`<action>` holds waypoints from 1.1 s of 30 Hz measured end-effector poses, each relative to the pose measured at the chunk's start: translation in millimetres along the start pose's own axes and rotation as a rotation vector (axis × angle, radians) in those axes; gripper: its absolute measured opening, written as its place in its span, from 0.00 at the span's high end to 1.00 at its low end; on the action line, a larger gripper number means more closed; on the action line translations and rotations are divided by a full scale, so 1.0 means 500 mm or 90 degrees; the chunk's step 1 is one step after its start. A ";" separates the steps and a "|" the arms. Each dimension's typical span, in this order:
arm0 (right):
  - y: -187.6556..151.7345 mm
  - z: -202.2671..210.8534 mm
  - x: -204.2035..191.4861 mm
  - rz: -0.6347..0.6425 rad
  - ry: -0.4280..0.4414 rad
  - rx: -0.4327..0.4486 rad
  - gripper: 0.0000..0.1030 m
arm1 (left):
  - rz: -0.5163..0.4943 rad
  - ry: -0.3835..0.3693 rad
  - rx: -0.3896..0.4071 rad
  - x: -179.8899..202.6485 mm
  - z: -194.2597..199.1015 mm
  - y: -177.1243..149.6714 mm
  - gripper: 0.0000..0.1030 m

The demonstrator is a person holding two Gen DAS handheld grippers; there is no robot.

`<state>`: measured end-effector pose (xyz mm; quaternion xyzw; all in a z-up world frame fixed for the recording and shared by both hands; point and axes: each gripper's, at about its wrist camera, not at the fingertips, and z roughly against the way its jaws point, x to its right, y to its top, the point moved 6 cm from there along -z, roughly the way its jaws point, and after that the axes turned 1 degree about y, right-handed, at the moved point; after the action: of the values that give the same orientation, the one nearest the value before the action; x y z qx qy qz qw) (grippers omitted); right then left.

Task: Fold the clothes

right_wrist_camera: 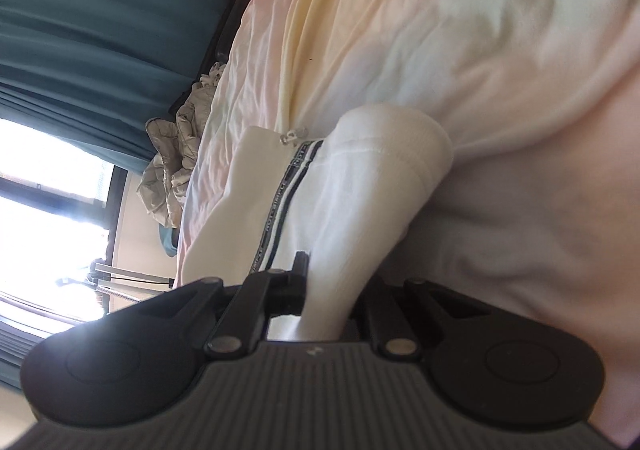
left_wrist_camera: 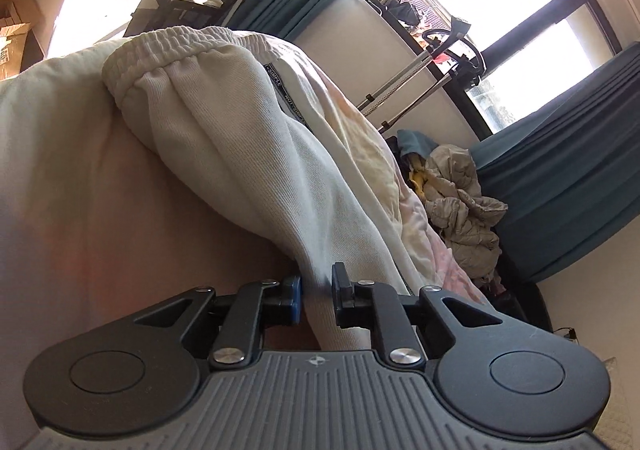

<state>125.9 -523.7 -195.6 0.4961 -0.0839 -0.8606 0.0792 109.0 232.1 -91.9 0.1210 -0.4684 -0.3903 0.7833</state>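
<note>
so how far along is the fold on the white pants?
Done: little that shows. The white pants hang bunched above the bedsheet, no flat fold visible. In hand: the left gripper and right gripper each pinch a bunch of the fabric. Left: lay them flat, fold, then the heap of clothes beyond the bed.

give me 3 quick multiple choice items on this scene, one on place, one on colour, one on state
1. The white sweatpants lie on:
A. a bed
B. a desk
C. a chair

2. The curtains are:
A. red
B. teal
C. yellow

3. The left hand-held gripper is:
A. open, empty
B. shut on the sweatpants
C. out of view

Answers:
1. A, pale bedding spreads beneath them.
2. B, teal folds hang beside the window.
3. B, both fingers pinch white fabric; the right hand-held gripper does likewise.
</note>
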 end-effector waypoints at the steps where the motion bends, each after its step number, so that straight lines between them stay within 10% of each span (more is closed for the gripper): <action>1: 0.000 -0.003 0.003 -0.002 0.002 0.001 0.93 | -0.024 0.010 0.006 0.016 0.011 -0.009 0.52; 11: 0.000 -0.014 -0.008 0.026 0.011 0.018 0.93 | -0.301 0.079 0.116 0.207 0.024 -0.094 0.31; 24: -0.021 0.014 -0.111 0.213 0.009 0.117 0.93 | -0.423 0.166 -0.003 0.188 -0.158 -0.164 0.31; 33: -0.128 0.094 -0.338 0.448 0.002 0.253 0.94 | -0.415 0.141 -0.019 0.184 -0.155 -0.153 0.31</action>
<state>165.5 -421.1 -44.6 0.4441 -0.4130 -0.7472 0.2717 158.8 100.7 -116.8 0.2946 -0.3113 -0.6113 0.6653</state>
